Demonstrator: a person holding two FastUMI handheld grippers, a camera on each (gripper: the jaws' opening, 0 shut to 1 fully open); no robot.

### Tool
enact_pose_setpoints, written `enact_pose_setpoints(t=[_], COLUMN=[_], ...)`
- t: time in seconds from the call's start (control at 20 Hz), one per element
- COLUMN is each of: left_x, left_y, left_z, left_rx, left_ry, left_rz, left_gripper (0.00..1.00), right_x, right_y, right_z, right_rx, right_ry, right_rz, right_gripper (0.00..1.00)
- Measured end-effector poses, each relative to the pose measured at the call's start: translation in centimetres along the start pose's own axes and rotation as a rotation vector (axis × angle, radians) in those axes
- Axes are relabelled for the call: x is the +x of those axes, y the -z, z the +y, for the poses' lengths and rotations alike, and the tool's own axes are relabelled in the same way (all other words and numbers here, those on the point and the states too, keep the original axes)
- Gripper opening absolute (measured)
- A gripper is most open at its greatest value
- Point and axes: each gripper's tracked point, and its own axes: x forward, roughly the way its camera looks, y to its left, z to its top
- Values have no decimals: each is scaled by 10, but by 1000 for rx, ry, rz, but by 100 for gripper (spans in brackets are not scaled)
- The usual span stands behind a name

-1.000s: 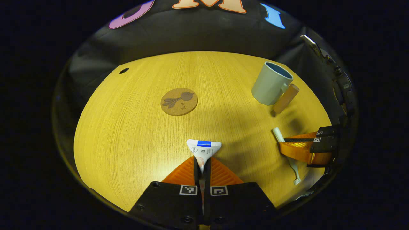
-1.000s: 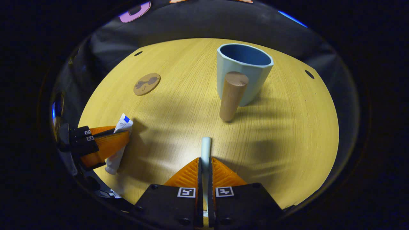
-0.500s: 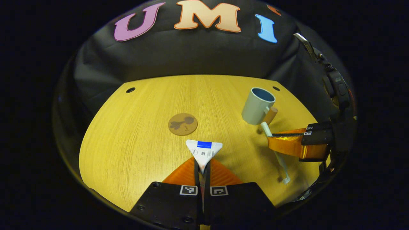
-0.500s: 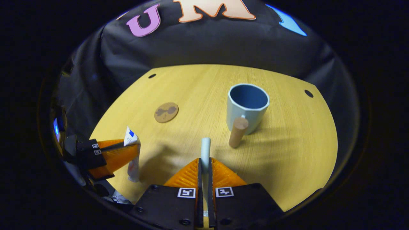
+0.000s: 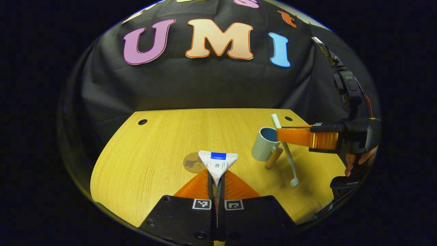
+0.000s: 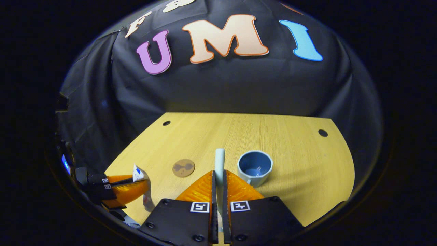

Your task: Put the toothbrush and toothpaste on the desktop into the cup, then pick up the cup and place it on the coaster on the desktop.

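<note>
Risk, as I judge it, sits with the toothbrush (image 5: 285, 150): my right gripper (image 5: 290, 135) pinches it mid-shaft, hanging tilted beside the cup (image 5: 264, 148), so it could clip the rim and tip the cup on the desk (image 5: 160, 143). My left gripper (image 5: 216, 179) is raised, jaws pressed on the toothpaste (image 5: 217, 163), crimped end forward. Both are held well above the desk. The coaster (image 6: 183, 167) lies left of the cup.

Your left gripper's fingers (image 5: 205, 186) hide the toothpaste's (image 5: 217, 163) lower body; the tube hides part of the coaster (image 5: 192, 162); the toothbrush's (image 6: 220, 160) bristle end is hidden between the right fingers (image 6: 239, 189)
</note>
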Motion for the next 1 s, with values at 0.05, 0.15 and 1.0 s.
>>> enact_pose_setpoints(t=[0.05,0.15,1.0], left_x=[-2,-5,-16], left_y=[-4,-9,-27], left_z=[0,-1,2], left_rx=[-2,5,-34], left_ry=[-1,-6,-93], left_rz=[-6,-18,-52], left_gripper=[0,0,0], right_x=[4,8,89], right_y=[-10,-33,-85], right_z=[-4,-13,-75], right_rx=[-1,18,72], right_ry=[8,17,104], right_rz=[-23,-72,-229], right_gripper=[8,8,8])
